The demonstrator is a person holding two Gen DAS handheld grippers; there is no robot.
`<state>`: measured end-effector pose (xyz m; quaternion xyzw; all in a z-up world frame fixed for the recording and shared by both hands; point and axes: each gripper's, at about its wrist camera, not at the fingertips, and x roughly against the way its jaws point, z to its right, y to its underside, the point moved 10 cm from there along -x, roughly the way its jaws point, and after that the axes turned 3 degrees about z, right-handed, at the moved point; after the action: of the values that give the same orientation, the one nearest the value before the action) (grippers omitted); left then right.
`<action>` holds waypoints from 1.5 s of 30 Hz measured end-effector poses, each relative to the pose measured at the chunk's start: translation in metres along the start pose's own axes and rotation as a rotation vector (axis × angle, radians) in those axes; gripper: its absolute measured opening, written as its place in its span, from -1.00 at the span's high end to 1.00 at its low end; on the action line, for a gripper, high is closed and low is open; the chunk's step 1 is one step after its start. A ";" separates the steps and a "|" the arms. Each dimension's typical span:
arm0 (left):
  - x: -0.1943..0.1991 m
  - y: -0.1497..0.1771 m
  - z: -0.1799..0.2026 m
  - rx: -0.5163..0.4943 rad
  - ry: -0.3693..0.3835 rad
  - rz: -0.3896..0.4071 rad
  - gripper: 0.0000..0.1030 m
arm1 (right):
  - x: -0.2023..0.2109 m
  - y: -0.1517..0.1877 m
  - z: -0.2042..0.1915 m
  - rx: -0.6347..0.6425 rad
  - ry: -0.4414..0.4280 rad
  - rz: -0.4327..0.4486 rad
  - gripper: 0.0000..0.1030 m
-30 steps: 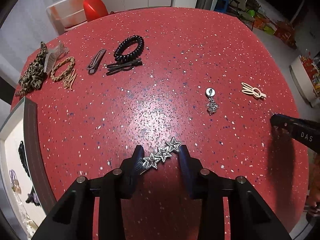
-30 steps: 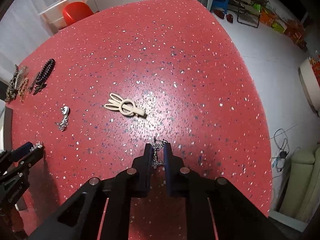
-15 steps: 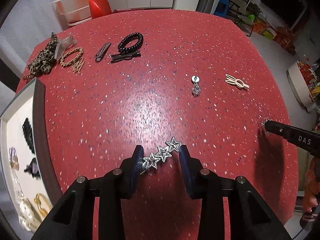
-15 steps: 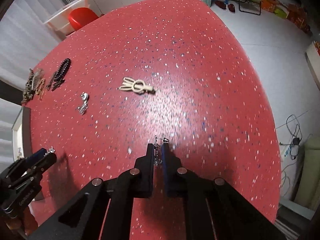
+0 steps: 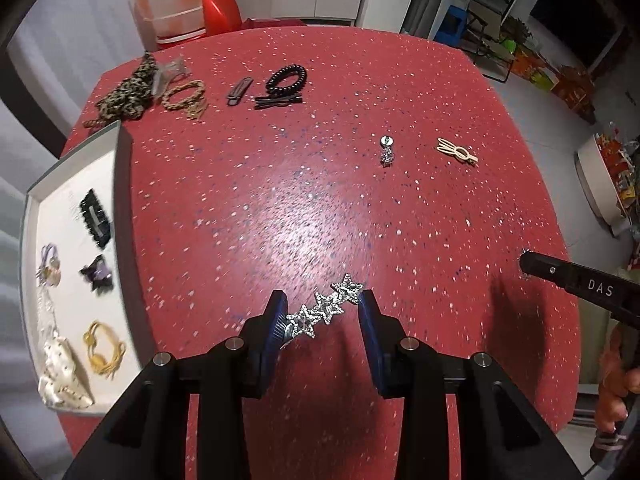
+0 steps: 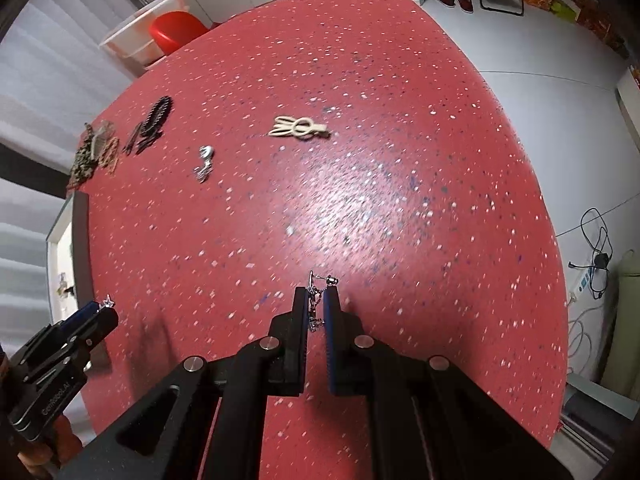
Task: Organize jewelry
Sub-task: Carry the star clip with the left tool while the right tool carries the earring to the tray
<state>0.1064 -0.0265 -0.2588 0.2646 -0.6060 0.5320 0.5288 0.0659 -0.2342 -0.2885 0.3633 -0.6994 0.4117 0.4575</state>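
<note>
My left gripper [image 5: 322, 308] is shut on a silver three-star hair clip [image 5: 326, 309] and holds it above the red speckled table [image 5: 280, 208]. My right gripper [image 6: 316, 300] is shut on a small silver dangling earring [image 6: 316, 304], also above the table; it shows at the right in the left wrist view [image 5: 528, 266]. The left gripper shows at the lower left of the right wrist view [image 6: 102, 312]. A white tray [image 5: 116, 168] at the left holds several hair pieces. On the table lie a matching silver earring [image 5: 387, 150] and a beige hair clip [image 5: 456, 151].
At the table's far left lie a leopard scrunchie [image 5: 128, 92], a braided beige tie [image 5: 184, 94], a dark snap clip [image 5: 239, 90], a black spiral hair tie [image 5: 287, 79] and black bobby pins [image 5: 278, 101]. A clear bin [image 5: 176, 8] stands beyond the table.
Both grippers have risen and drawn back from the table with their pieces held. The left view has swung so more of the white tray shows.
</note>
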 end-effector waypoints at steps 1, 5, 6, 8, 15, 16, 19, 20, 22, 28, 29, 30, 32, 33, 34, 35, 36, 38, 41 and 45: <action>0.004 0.001 -0.002 0.002 0.000 0.002 0.25 | 0.003 0.003 -0.003 0.001 -0.004 -0.001 0.84; 0.019 0.008 -0.014 0.026 -0.003 0.011 0.25 | 0.007 0.007 -0.022 0.016 -0.015 -0.006 0.84; 0.022 0.010 -0.017 0.033 -0.006 0.012 0.25 | 0.008 0.007 -0.025 0.019 -0.017 -0.008 0.84; 0.027 0.013 -0.025 0.046 -0.012 0.014 0.25 | 0.010 0.009 -0.034 0.029 -0.021 -0.011 0.84; 0.047 0.023 -0.056 0.086 -0.039 0.026 0.25 | 0.019 0.019 -0.072 0.069 -0.044 -0.019 0.84; 0.048 0.024 -0.060 0.092 -0.042 0.028 0.25 | 0.020 0.021 -0.077 0.074 -0.048 -0.020 0.84; 0.056 0.028 -0.075 0.115 -0.050 0.036 0.25 | 0.022 0.026 -0.095 0.094 -0.057 -0.025 0.84; 0.058 0.029 -0.080 0.124 -0.053 0.039 0.25 | 0.023 0.027 -0.101 0.101 -0.060 -0.025 0.84; 0.062 0.033 -0.091 0.139 -0.060 0.044 0.25 | 0.023 0.030 -0.114 0.116 -0.069 -0.027 0.84; 0.071 0.042 -0.120 0.193 -0.082 0.053 0.25 | 0.023 0.035 -0.152 0.167 -0.093 -0.036 0.84; 0.072 0.043 -0.126 0.202 -0.085 0.055 0.25 | 0.022 0.035 -0.158 0.177 -0.097 -0.037 0.84; 0.074 0.045 -0.131 0.212 -0.089 0.058 0.25 | 0.022 0.036 -0.165 0.186 -0.101 -0.038 0.84; 0.076 0.047 -0.142 0.230 -0.096 0.063 0.25 | 0.022 0.036 -0.175 0.201 -0.109 -0.039 0.84; 0.077 0.048 -0.147 0.239 -0.101 0.066 0.25 | 0.022 0.036 -0.182 0.210 -0.113 -0.039 0.84; 0.079 0.049 -0.154 0.249 -0.105 0.069 0.25 | 0.021 0.036 -0.189 0.221 -0.116 -0.039 0.84; 0.080 0.049 -0.158 0.259 -0.109 0.072 0.25 | 0.021 0.036 -0.195 0.230 -0.119 -0.039 0.84; 0.080 0.050 -0.163 0.267 -0.113 0.074 0.25 | 0.020 0.036 -0.203 0.242 -0.124 -0.040 0.84; 0.083 0.051 -0.174 0.285 -0.121 0.080 0.25 | 0.019 0.036 -0.215 0.261 -0.133 -0.041 0.84; 0.085 0.052 -0.191 0.309 -0.135 0.089 0.25 | 0.018 0.034 -0.237 0.294 -0.146 -0.040 0.84; 0.086 0.053 -0.213 0.338 -0.151 0.098 0.25 | 0.016 0.032 -0.264 0.333 -0.167 -0.038 0.84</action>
<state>0.1102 0.2070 -0.2258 0.3591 -0.5581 0.6299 0.4035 0.1227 0.0165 -0.2172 0.4801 -0.6503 0.4813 0.3391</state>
